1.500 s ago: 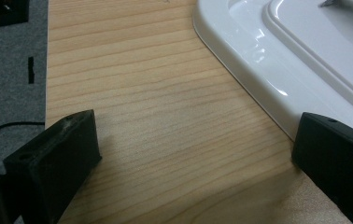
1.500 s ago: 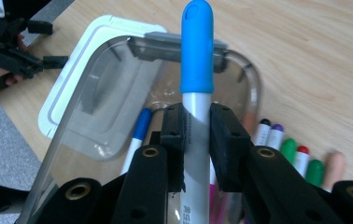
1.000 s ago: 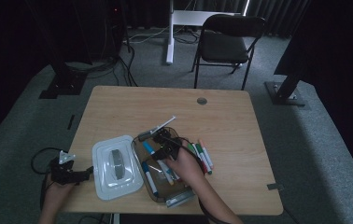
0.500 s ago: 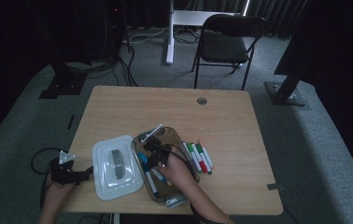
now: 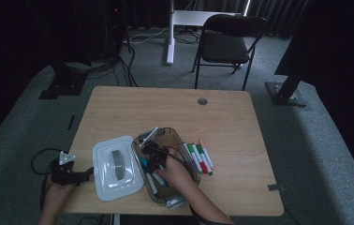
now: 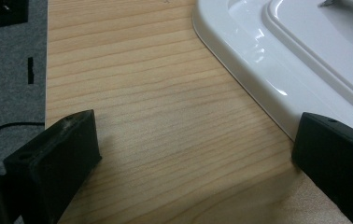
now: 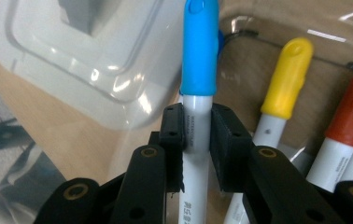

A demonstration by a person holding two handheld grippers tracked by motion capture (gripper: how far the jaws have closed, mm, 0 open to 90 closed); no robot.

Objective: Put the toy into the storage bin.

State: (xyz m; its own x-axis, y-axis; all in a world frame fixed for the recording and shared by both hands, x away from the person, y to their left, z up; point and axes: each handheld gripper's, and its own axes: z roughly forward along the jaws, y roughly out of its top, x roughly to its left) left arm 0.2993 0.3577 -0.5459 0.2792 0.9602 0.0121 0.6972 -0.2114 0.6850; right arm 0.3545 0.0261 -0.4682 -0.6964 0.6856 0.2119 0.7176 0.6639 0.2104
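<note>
Right tongs clamped on blue marker, down inside clear bin beside yellow marker. Left tongs wide, nothing between, at bench edge by white lid. Loose markers right of bin.

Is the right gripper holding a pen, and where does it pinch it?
Yes. The right gripper pinches the blue marker on its white barrel, just below the blue cap. The left gripper is open and holds nothing.
</note>
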